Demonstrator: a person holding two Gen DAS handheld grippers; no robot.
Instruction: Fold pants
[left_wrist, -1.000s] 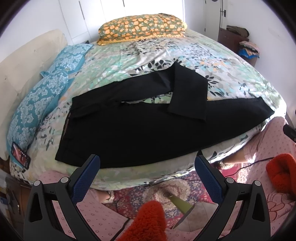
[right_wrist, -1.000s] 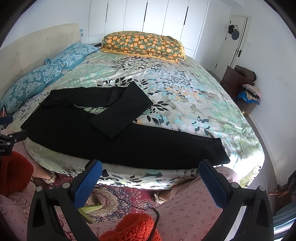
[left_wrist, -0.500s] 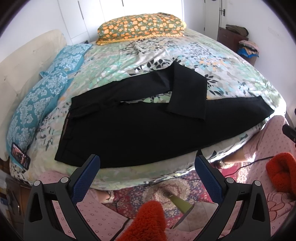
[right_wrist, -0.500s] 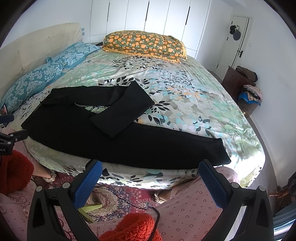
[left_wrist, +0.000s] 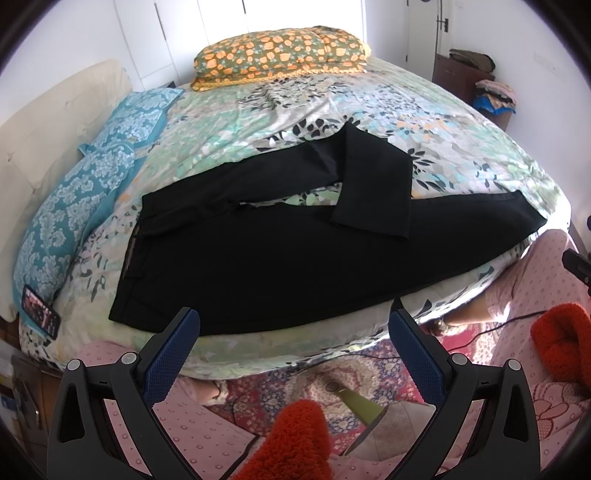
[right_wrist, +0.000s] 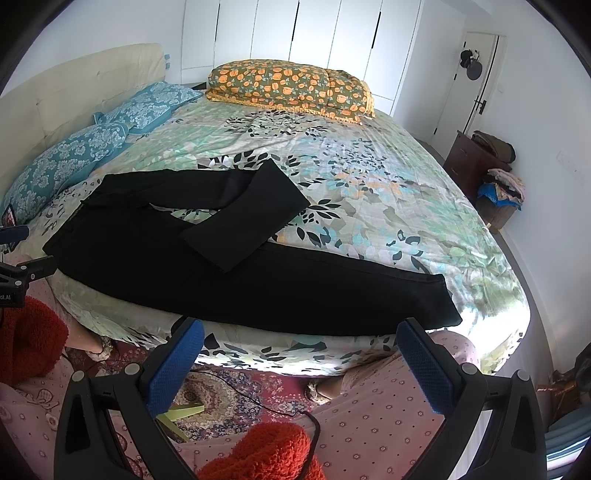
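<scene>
Black pants (left_wrist: 280, 266) in front of me, plain, with a reddish-brown patterned strip at the waistband (left_wrist: 132, 251). Under them, the bedspread (right_wrist: 369, 173): pale mint, teal and grey with black leaves and touches of orange. Two teal pillows (right_wrist: 92, 147) in a white floral print. Olive quilt (right_wrist: 291, 88) covered in orange flowers, yellow trim. Cream headboard (right_wrist: 74, 85), white wardrobe doors (right_wrist: 295, 33). My fingers (left_wrist: 171, 354) have blue pads on black frames. Red fuzzy sleeve (left_wrist: 291, 443), pink dotted pyjamas (right_wrist: 369, 432).

Black tongs (left_wrist: 293, 328), blue pads (left_wrist: 171, 356), seemingly pink-clad legs (right_wrist: 373, 417)
</scene>
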